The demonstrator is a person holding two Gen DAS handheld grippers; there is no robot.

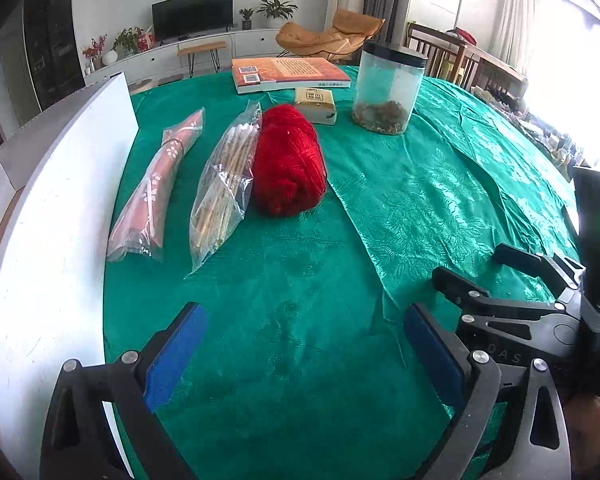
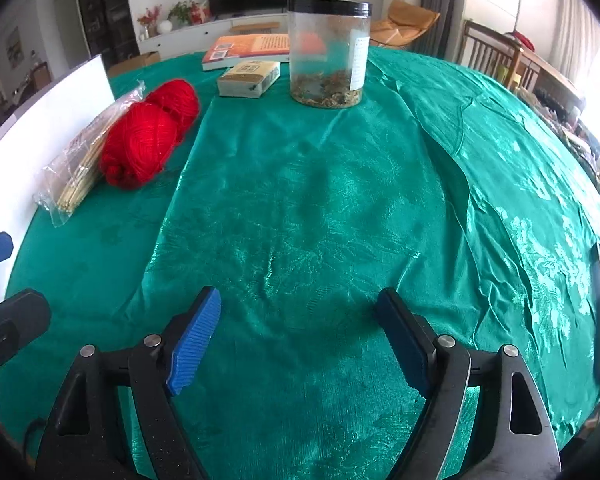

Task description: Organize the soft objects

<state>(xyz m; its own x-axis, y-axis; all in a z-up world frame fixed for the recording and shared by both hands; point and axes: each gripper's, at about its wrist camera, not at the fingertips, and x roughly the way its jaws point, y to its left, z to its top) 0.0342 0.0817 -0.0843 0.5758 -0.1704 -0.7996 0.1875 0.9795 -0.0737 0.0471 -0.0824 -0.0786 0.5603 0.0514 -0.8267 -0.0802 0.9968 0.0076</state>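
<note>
A red yarn skein (image 1: 289,160) lies on the green tablecloth (image 1: 300,280); it also shows in the right wrist view (image 2: 148,134) at the left. A shiny green cloth (image 1: 440,184) is spread flat over the table's right side, also in the right wrist view (image 2: 320,220). My left gripper (image 1: 300,356) is open and empty, low over the tablecloth, well short of the yarn. My right gripper (image 2: 300,340) is open and empty over the shiny cloth's near part. It also appears at the right edge of the left wrist view (image 1: 512,276).
A clear bag of sticks (image 1: 224,184) lies against the yarn, a bagged pink roll (image 1: 156,188) further left. A white board (image 1: 48,240) stands along the left edge. A tissue pack (image 1: 315,105), a book (image 1: 288,74) and a clear jar (image 1: 388,88) stand at the back.
</note>
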